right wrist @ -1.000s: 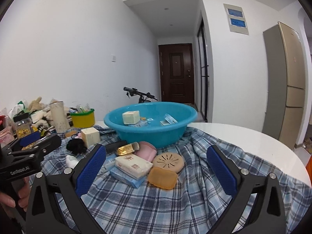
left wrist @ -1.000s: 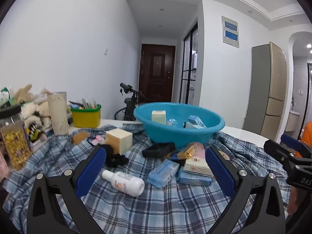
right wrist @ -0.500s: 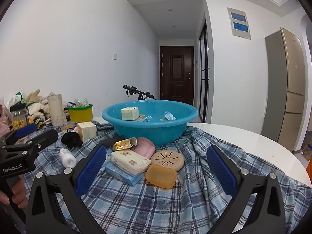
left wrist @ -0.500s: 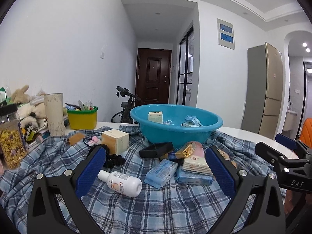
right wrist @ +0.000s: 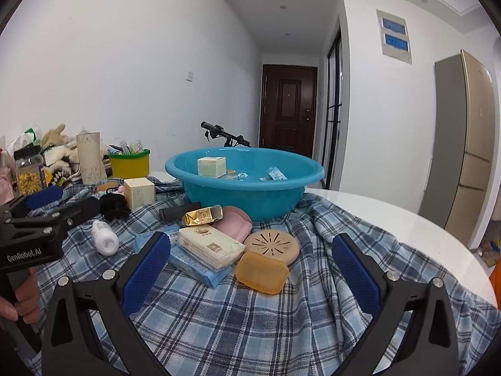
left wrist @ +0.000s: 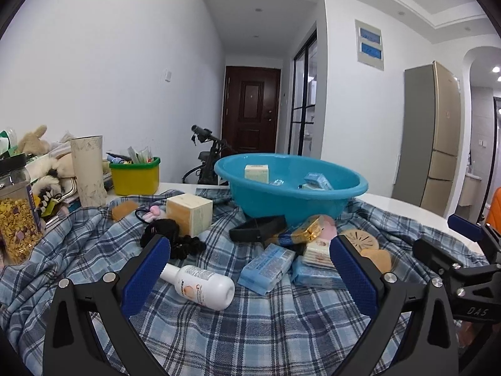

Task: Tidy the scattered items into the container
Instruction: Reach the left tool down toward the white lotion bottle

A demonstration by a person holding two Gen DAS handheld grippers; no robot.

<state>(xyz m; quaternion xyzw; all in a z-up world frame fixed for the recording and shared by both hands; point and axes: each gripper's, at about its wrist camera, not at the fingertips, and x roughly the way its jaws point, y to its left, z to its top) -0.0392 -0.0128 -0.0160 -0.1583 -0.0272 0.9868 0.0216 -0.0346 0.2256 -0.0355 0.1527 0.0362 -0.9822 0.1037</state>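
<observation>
Left wrist view: left gripper (left wrist: 250, 277) spread wide, empty, low over plaid cloth (left wrist: 250, 338).
Between its fingers: white bottle (left wrist: 200, 285) on its side, blue packet (left wrist: 266, 268) just beyond.
Ahead: blue basin (left wrist: 291, 194), small boxes already inside.
Right wrist view: right gripper (right wrist: 250, 277) wide open too, gripping nothing.
Between its fingers: orange soap (right wrist: 261, 272), round tan disc (right wrist: 271, 246), cream pack (right wrist: 210, 246) toward the left finger.
Far left: hand (right wrist: 22, 297) holding the other tool.
</observation>
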